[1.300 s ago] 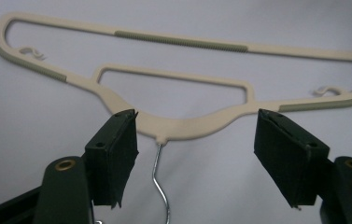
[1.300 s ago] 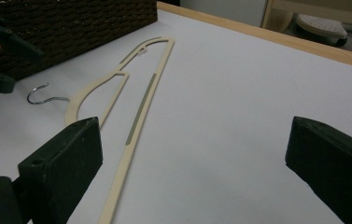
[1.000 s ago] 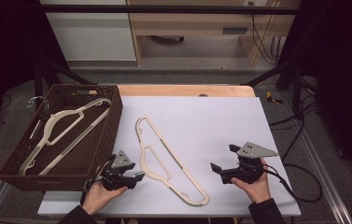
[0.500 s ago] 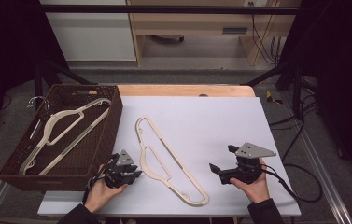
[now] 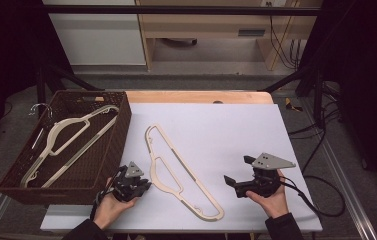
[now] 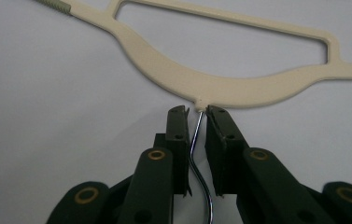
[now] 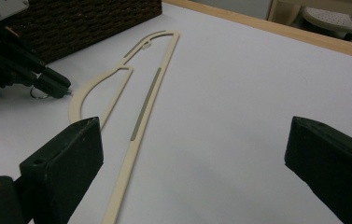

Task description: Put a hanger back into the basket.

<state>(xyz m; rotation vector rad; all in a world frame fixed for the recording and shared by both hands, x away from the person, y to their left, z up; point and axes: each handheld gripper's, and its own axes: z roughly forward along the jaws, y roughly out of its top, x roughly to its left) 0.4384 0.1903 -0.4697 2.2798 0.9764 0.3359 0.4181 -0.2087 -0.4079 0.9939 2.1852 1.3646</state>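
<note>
Cream plastic coat hanger (image 5: pixel 178 172) with thin metal hook (image 6: pixel 198 154): flat on white tabletop (image 5: pixel 226 130), near front-left edge. Left claw (image 6: pixel 197 111) straddles hook, not clenched. Right claw (image 7: pixel 192 154) released, idle. Step: grasping. Next: close, lift toward brown wicker basket (image 5: pixel 103 160).

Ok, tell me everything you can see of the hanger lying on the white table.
The hanger is cream, flat and plastic-looking, with a long straight bar carrying grey grip strips, a curved shoulder side and cut-out openings. It lies flat and diagonal on the table, beside the basket. Its thin shiny metal hook runs between the jaws of the left gripper, which stand narrowly apart around the wire.
</note>
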